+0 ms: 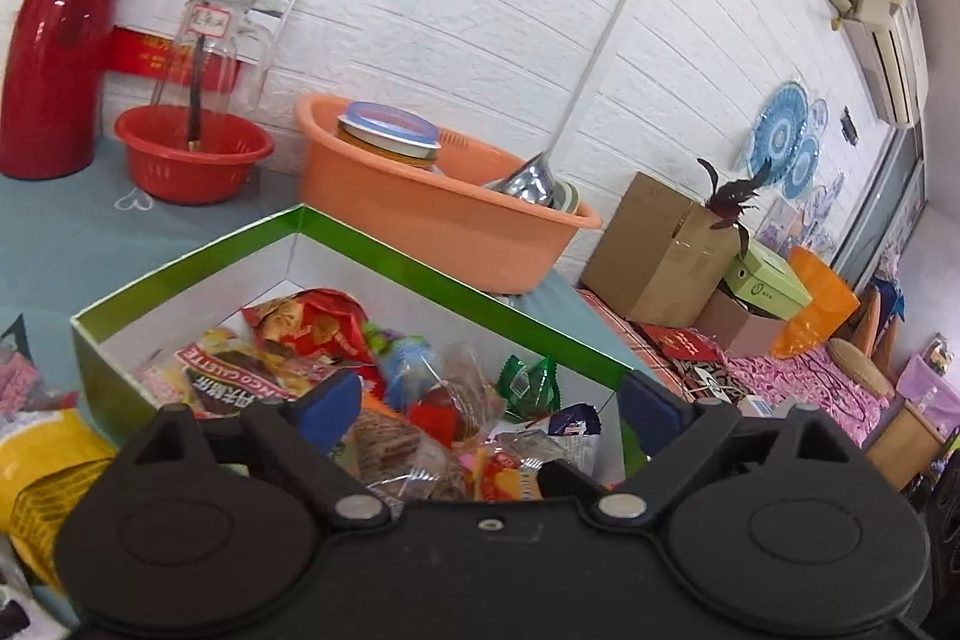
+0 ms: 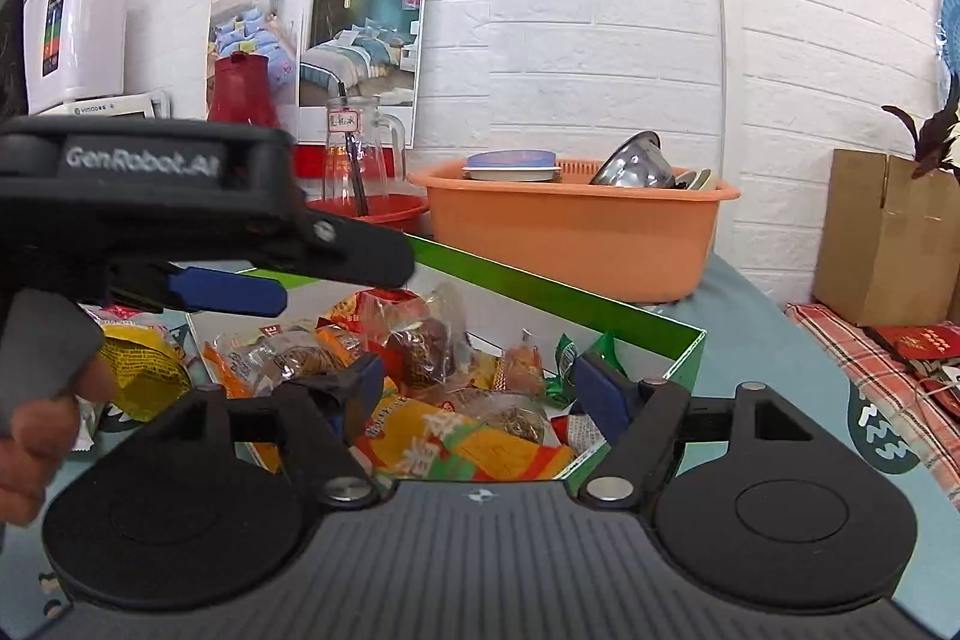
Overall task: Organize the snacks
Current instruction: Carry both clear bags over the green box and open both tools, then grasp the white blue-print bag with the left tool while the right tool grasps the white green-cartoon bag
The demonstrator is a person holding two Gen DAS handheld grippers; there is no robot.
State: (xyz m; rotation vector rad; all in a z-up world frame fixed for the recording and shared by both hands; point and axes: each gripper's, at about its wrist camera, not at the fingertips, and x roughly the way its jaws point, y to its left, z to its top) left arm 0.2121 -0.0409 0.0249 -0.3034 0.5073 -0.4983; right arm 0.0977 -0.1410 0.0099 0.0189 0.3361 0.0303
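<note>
A green box (image 1: 420, 268) with white inner walls holds several wrapped snacks (image 1: 312, 328). It also shows in the right wrist view (image 2: 558, 298), full of snacks (image 2: 420, 340). My left gripper (image 1: 489, 403) is open and empty, its blue-padded fingers just above the snack pile. My right gripper (image 2: 480, 388) is open and empty over the box's near side. The left gripper also shows from the side in the right wrist view (image 2: 240, 289), at the box's left edge. A yellow snack bag (image 1: 42, 466) lies outside the box at the left, and shows in the right wrist view (image 2: 138, 370).
An orange basin (image 1: 432, 202) with a tin and metal bowls stands behind the box. A red bowl (image 1: 192, 154), glass jug (image 1: 210, 40) and red thermos (image 1: 54, 40) stand at the back left. Cardboard boxes (image 1: 660, 250) sit at the right, beyond the table edge.
</note>
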